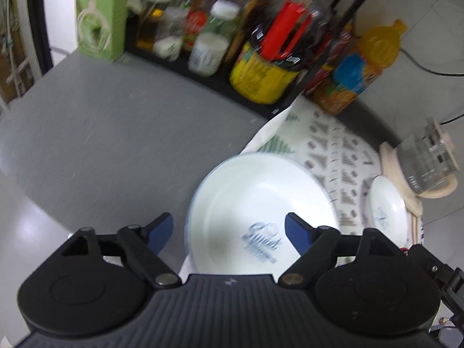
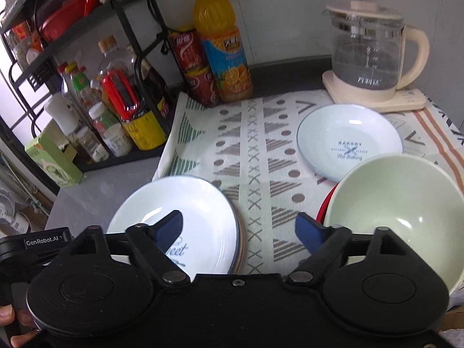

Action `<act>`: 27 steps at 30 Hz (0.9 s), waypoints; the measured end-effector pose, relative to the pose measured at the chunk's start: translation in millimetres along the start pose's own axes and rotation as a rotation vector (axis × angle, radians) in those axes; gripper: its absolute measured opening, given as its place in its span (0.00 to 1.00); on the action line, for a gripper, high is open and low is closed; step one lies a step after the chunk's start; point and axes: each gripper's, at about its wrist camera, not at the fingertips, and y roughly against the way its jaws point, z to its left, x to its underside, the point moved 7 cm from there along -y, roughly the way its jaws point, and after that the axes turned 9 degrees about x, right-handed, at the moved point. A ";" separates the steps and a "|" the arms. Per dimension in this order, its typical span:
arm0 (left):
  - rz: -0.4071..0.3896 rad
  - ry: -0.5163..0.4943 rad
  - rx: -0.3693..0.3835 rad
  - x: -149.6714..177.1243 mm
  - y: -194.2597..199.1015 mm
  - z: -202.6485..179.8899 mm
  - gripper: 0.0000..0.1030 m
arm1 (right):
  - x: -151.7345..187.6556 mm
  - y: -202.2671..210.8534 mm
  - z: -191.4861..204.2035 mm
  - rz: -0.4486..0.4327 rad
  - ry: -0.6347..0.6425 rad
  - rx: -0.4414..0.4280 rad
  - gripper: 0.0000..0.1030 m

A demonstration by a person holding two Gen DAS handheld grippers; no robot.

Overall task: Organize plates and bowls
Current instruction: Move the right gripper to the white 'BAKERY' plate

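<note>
Right wrist view: my right tongs (image 2: 239, 227) hang open above the patterned white cloth (image 2: 261, 150) spread over the grey table (image 2: 87, 197), their blue-padded fingers (image 2: 169, 229) spread wide and holding nothing. Under the left finger sits a white round plate with blue "Sweet" lettering (image 2: 203, 220), stacked on at least one other plate whose brownish edge shows at its right side; the stack lies half on the cloth's near-left corner. A second white plate with blue "Bakery" print (image 2: 348, 142) lies farther back on the cloth, just in front of the cream-based glass electric kettle (image 2: 368, 55). At the near right, a pale green round bowl (image 2: 406, 211) stands upright, a red rim showing beneath its left edge, and overlaps the Bakery plate's near edge. An orange juice bottle (image 2: 223, 52) and red drink cans (image 2: 194, 66) stand against the wall behind the cloth, beside a black wire rack of condiment bottles (image 2: 121, 92).

Left wrist view, blurred: my left tongs (image 1: 229, 230) are likewise open and empty, poised over the "Sweet" plate (image 1: 255, 203), which fills the gap between the fingers. I can see the Bakery plate (image 1: 388, 208) to the right and a green carton (image 1: 100, 14) at the table's far left.
</note>
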 end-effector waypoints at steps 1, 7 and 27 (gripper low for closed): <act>-0.005 -0.015 0.002 -1.9 0.5 -7.1 0.82 | -3.5 2.9 -3.1 -0.012 -0.003 0.003 0.90; -0.004 -0.099 0.041 -10.7 -7.3 -49.6 0.89 | -18.5 12.4 -25.5 -0.042 -0.027 0.038 0.99; 0.023 -0.251 0.141 -20.3 -62.2 -179.0 1.00 | -66.1 5.9 -143.1 -0.121 -0.185 0.152 1.00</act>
